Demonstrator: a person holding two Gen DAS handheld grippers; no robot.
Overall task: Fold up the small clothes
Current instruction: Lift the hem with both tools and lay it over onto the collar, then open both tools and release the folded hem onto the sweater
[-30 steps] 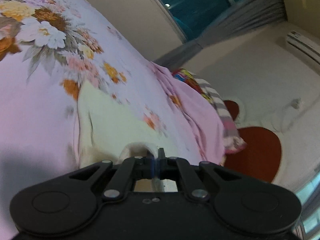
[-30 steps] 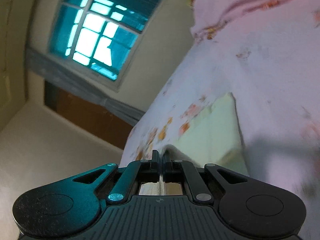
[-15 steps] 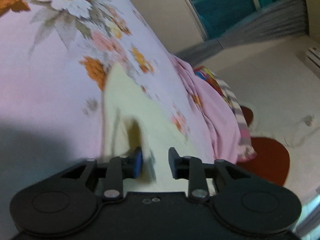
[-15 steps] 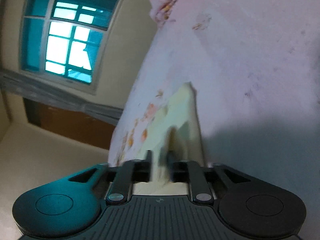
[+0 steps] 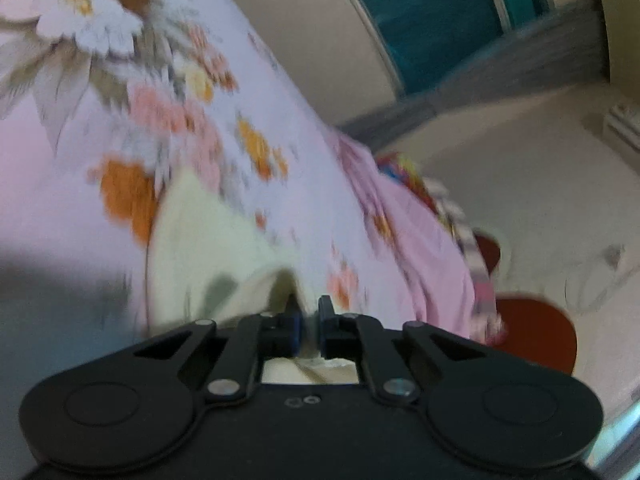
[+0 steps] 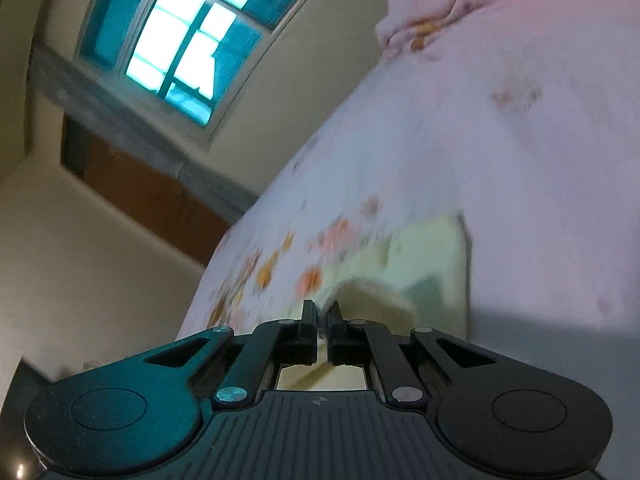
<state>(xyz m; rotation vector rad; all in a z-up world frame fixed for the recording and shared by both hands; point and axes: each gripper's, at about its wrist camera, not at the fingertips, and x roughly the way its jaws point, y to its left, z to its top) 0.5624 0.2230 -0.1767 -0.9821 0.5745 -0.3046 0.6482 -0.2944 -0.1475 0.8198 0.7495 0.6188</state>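
Cream cloth [image 5: 208, 248], soft and matte, lay on the floral sheet [image 5: 120, 120] of the bed, its near edge raised in a small hump at each gripper. The left gripper [image 5: 309, 320] had just been closing, and its jaws were pinched on a fold of that edge; the right gripper [image 6: 321, 322] had likewise just been closing and was nipped onto the rolled lip of the cloth [image 6: 424, 256] at its own side.

By my reading the fold was barely begun: both near corners looked freshly taken up, while the rest of the garment sat flat and spread out, so carrying the edge over, laying it down and smoothing it all remained. How many folds it already held I could not tell through the blur.

The sheet was pale pink, printed with large white, orange and rose blooms, and bunched into loose ridges at the far side. The garment's outline read as roughly rectangular, with a crisp far corner.
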